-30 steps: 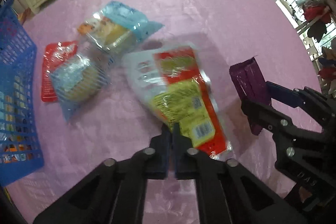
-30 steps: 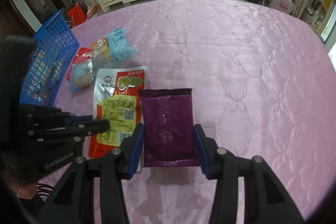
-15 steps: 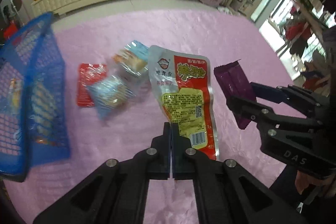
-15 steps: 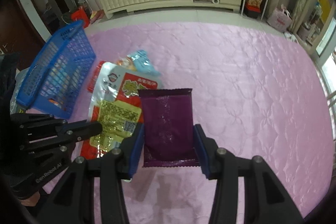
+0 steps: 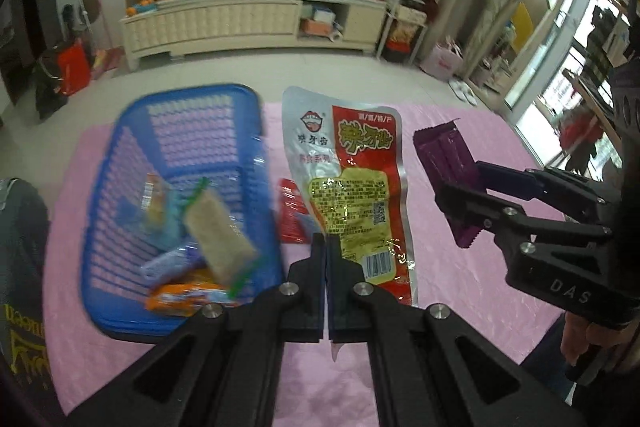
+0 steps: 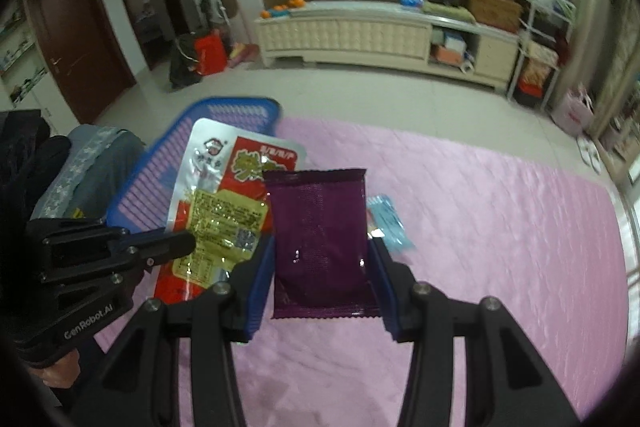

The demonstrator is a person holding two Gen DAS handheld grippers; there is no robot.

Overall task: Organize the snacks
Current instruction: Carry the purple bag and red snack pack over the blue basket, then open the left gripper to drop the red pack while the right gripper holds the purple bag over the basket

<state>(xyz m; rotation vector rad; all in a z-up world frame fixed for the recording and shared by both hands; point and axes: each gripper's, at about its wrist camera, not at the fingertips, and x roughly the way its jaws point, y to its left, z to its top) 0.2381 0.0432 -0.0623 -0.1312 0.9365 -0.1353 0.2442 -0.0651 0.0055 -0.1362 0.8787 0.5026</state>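
My left gripper (image 5: 327, 247) is shut on the bottom edge of a silver, red and yellow snack pouch (image 5: 352, 179) and holds it upright above the pink table, just right of the blue basket (image 5: 176, 155). The pouch also shows in the right wrist view (image 6: 224, 203). My right gripper (image 6: 320, 267) is shut on a purple snack packet (image 6: 320, 231), lifted above the table; it also shows in the left wrist view (image 5: 448, 163). The basket holds several snack packs (image 5: 216, 227).
A red packet (image 5: 290, 211) lies on the pink tablecloth (image 5: 460, 287) behind the pouch. A light blue packet (image 6: 390, 223) lies right of the purple packet. The basket (image 6: 240, 115) sits at the table's left. A cream cabinet (image 6: 360, 35) stands across the floor.
Both grippers have lifted their snacks off the table and tilted up. The left gripper has carried the pouch leftward, close beside the blue basket.
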